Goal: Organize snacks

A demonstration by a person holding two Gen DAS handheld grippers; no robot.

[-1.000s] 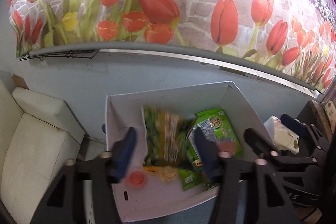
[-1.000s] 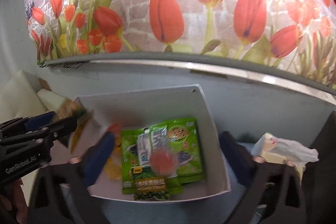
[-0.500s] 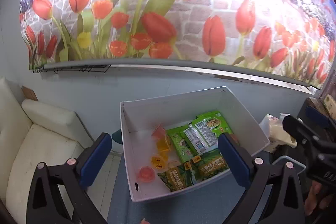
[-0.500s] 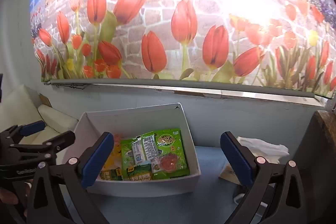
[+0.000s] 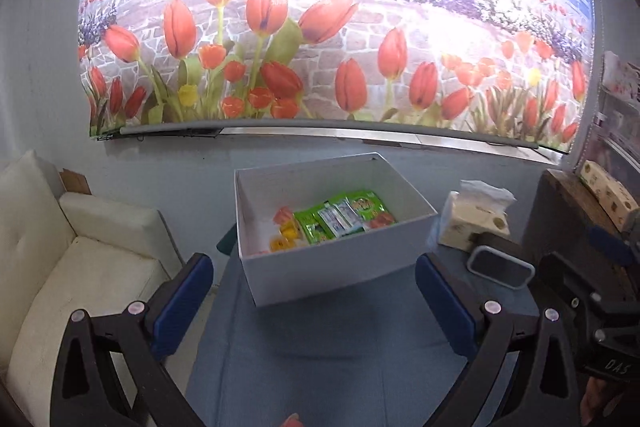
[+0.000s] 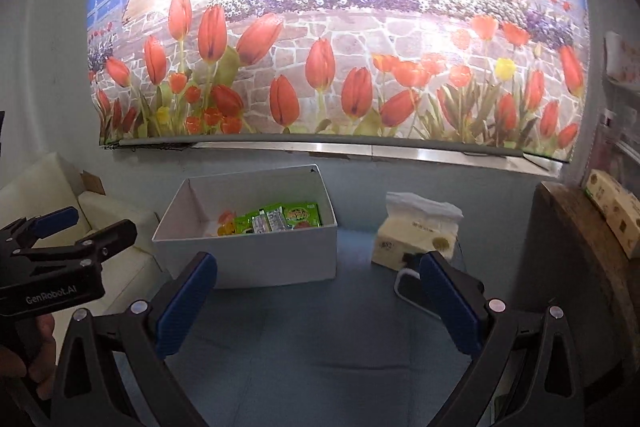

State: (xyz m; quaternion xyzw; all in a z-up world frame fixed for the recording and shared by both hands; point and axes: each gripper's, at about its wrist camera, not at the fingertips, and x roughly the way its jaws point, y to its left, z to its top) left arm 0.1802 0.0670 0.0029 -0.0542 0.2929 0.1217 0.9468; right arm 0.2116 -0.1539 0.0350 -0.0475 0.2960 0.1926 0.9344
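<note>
The left tool (image 5: 314, 301) is held wide open with nothing between its blue-padded fingers (image 5: 182, 301), above a blue surface (image 5: 320, 355). The right tool (image 6: 316, 303) is likewise spread wide and empty, its pads (image 6: 448, 301) well apart. Ahead of both tools, beyond the fingertips and not touched by them, a white box (image 5: 320, 267) stands on the surface; in the right wrist view it is seen slightly to the left of centre (image 6: 256, 259). Inside the box the snacks are gathered: green packets (image 5: 340, 217) lying flat side by side, with small yellow (image 5: 284, 237) and orange-red pieces (image 5: 283, 215) to their left and another reddish piece (image 5: 380, 221) at the right end. Printing is visible on the green packets, but it cannot be read. In the right wrist view the left tool's body is seen at the left edge, marked "GenRobot.AI" (image 6: 50, 297). In the left wrist view the right tool's body at the right edge bears letters that look like "DAS" (image 5: 616, 367). To the right of the box a pack of tissues (image 6: 416, 233) stands, and just before it a dark device with a white rim (image 5: 500, 267) lies. A white sofa (image 5: 52, 267) is seen at the left, and a tulip mural (image 6: 320, 67) covers the wall behind.
</note>
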